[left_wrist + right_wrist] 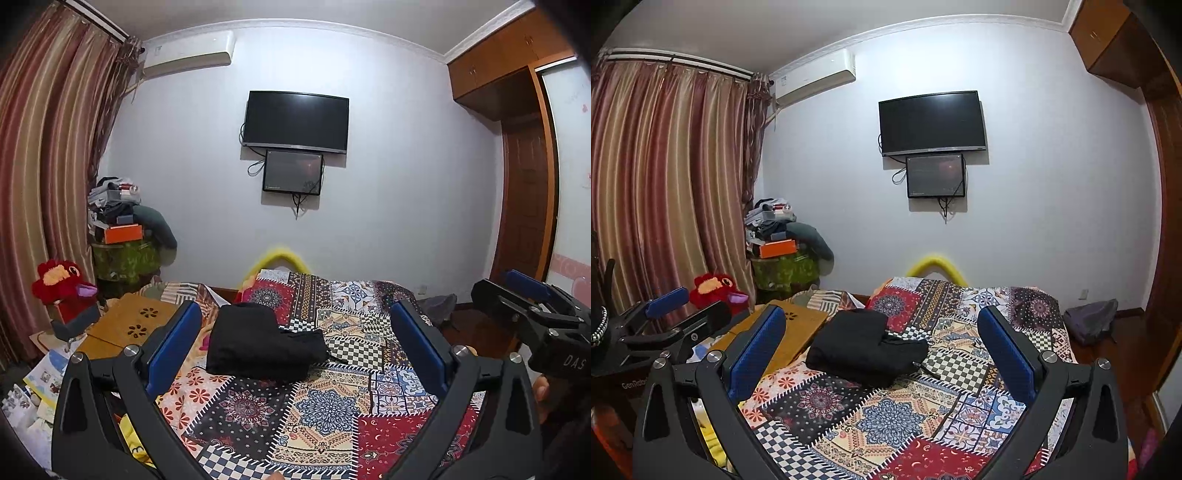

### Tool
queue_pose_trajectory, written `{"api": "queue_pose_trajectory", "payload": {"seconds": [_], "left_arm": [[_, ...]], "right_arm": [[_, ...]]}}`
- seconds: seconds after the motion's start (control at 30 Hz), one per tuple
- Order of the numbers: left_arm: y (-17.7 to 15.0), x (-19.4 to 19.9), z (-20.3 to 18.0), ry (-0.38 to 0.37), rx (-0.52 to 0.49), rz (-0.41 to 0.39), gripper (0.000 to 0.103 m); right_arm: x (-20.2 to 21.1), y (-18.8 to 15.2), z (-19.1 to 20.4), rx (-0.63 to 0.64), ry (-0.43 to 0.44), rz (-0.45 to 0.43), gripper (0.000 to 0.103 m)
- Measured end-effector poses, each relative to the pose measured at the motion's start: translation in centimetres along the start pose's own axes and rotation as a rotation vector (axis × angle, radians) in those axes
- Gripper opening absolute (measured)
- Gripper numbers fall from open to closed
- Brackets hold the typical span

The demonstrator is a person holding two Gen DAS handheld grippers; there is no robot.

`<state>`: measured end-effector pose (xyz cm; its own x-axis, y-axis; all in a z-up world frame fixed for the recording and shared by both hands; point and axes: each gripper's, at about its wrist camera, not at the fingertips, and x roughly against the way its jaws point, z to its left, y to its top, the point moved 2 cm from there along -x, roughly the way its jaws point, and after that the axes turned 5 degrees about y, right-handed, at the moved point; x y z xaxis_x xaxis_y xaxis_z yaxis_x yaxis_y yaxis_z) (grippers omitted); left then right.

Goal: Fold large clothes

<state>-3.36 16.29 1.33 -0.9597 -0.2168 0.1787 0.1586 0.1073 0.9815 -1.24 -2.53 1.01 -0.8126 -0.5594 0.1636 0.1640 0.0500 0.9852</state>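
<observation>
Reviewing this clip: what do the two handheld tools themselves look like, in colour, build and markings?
Both match. The left tool has black angular arms with triangular cut-outs, silver round bolts and flat blue textured pads. The right tool is built the same; seen from the left camera its black body shows white letters "DAS". White lettering on the left tool's body is partly legible.

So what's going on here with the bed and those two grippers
A person holds a gripper in each hand above a bed with a patchwork bedspread. The left gripper and right gripper are both open and hold nothing. A black garment lies on the bedspread ahead of them, already folded into a compact bundle, and neither gripper touches it. The folding looks done or nearly so.
</observation>
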Motion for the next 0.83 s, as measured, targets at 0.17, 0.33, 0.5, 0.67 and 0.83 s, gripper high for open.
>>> {"api": "queue_pose_trajectory", "payload": {"seconds": [0.17,0.33,0.5,0.67,0.83], "left_arm": [[-0.18,-0.27,0.04,-0.017,0.015,0.012,0.103],[-0.16,-0.21,-0.03,-0.024,0.018,0.014,0.103],[-0.24,-0.11,-0.05,-0.014,0.019,0.009,0.103],[-0.49,-0.27,0.16,-0.026,0.029,0.020,0.103],[-0.65,-0.26,0.56,-0.018,0.030,0.021,0.103]], "right_arm": [[-0.16,-0.03,-0.25,-0.009,-0.002,0.007,0.103],[-0.37,-0.14,-0.28,-0.014,-0.003,0.014,0.103],[-0.47,-0.31,-0.18,-0.014,-0.003,0.018,0.103],[-0.75,-0.38,-0.01,-0.011,-0.004,0.028,0.103],[-0.99,-0.40,0.26,-0.007,-0.003,0.037,0.103]]}}
